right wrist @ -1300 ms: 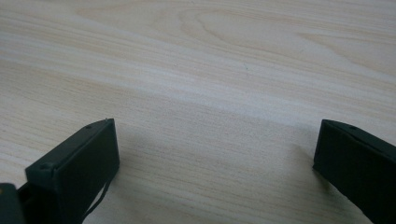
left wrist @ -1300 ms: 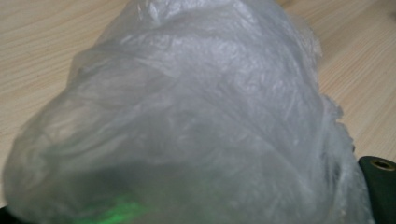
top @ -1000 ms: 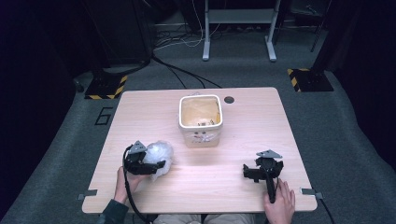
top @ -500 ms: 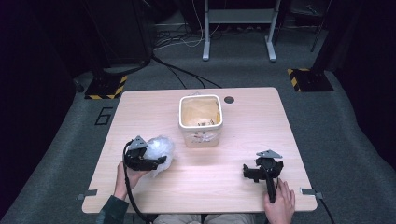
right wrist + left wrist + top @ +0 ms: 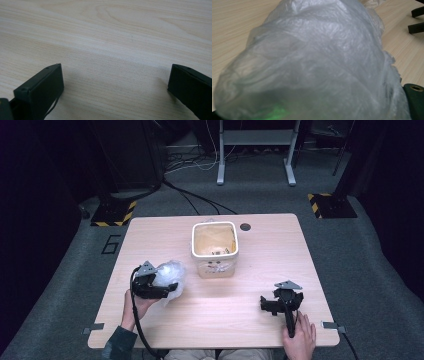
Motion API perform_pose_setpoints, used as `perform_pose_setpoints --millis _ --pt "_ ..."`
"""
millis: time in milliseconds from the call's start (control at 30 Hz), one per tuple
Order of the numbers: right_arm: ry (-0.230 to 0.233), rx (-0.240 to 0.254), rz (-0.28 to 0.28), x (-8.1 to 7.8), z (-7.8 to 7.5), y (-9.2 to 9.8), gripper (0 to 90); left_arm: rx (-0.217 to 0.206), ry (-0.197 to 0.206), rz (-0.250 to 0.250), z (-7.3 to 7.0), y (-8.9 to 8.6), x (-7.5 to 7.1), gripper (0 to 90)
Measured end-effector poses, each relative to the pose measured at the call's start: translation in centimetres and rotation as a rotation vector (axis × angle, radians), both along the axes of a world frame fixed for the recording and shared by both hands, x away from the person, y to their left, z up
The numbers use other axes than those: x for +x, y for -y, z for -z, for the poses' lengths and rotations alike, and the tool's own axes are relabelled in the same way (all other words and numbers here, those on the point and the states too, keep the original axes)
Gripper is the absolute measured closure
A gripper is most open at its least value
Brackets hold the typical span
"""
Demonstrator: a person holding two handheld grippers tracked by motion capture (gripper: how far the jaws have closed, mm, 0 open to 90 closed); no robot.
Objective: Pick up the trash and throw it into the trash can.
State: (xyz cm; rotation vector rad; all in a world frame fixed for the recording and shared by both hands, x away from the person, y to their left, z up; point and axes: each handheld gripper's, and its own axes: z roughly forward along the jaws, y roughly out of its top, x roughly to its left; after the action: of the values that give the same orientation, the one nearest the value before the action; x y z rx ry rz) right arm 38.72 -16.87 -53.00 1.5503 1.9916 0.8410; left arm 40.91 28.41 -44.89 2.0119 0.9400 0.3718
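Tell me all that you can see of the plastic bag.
The plastic bag is thin, clear-whitish film, crumpled into a loose bundle. It lies on the table at the left, apart from the white bin. The left gripper is at it; the film hides how the jaws stand.

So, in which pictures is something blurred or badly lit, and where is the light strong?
High view: the wooden table is brightly lit, with the floor around it dark. Left gripper view: the crumpled clear plastic bag sits very close to the lens and looks soft, with a green glow at the bottom. Right gripper view: the wood grain is sharp, and the black fingers are slightly soft.
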Motion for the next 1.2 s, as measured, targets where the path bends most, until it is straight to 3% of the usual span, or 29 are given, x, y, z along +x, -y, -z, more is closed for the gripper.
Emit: perform_pose_setpoints --millis 1200 --pt "0.000 0.000 0.000 0.0 0.0 0.0 0.0 0.008 0.098 0.019 -4.7 0.7 0.7 28.8"
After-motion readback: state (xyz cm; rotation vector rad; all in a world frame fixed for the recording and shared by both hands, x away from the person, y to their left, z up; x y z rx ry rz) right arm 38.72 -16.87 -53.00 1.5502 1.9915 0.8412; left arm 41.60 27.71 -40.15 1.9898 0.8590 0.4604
